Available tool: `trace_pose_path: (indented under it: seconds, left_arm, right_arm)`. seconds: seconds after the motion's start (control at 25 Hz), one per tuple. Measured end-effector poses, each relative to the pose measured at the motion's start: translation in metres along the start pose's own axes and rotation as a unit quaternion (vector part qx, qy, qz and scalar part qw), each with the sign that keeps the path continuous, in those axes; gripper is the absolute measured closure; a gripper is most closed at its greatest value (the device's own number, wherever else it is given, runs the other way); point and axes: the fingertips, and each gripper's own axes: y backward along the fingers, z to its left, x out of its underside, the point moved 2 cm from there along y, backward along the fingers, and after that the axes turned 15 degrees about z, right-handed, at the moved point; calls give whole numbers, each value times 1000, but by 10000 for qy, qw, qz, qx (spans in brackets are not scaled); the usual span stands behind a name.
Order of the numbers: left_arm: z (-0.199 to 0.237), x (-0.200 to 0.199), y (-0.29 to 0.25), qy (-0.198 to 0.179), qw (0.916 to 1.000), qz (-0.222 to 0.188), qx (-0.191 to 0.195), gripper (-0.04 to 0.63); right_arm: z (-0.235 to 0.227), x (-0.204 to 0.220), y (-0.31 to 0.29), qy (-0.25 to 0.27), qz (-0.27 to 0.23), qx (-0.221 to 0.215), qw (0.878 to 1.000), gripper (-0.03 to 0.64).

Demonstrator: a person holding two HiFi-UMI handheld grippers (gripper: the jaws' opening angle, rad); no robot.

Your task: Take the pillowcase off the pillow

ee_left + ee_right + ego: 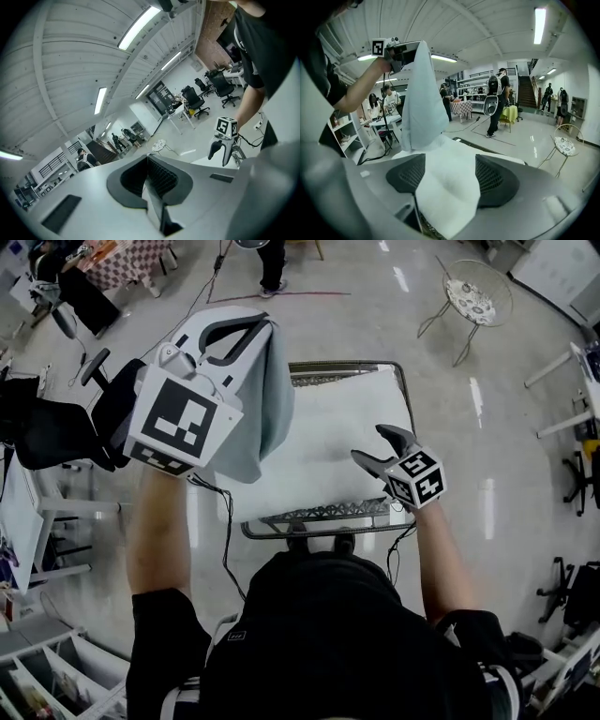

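My left gripper [267,324] is raised at the left, shut on the top of a pale blue-grey pillowcase [262,399]. The case hangs down in a long drape, and its lower end reaches the white pillow [337,437] lying on a wire-mesh table [319,514]. The right gripper view shows the same drape, the pillowcase [422,103] hanging from the left gripper [415,47]. My right gripper [380,451] is at the pillow's near right corner. There the pillow [447,187] bulges between the pads and fills the gap of the right gripper [445,168]. From the left gripper view, the right gripper [220,157] is visible.
A round wire chair [478,298] stands on the floor beyond the table at the right. A black office chair [56,432] and white desks are at the left. A person [272,263] stands at the far side, and others [494,101] walk in the hall.
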Motion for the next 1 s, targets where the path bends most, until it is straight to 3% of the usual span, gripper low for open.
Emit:
trace_pose_path:
  seconds: [0.4,0.64,0.8,1.0]
  left_arm:
    - [-85,-49,-77,535,9972,-6,518,588]
    - [-115,-85,-115,592,9956,-123,714,587]
    - [-137,-50,-143,797,9918,406,917,579]
    - [-158,23,-153,1614,9749,999,1164,505]
  right_arm:
    - [-34,29,38,-112,-264,-316,9991,273]
    - [-56,48,44,-233,-305,-454,9982,273]
    - [-66,61,40,-355,-278,-558,9974,273]
    - [-59,67,34,-601,-295,-732,9951,273]
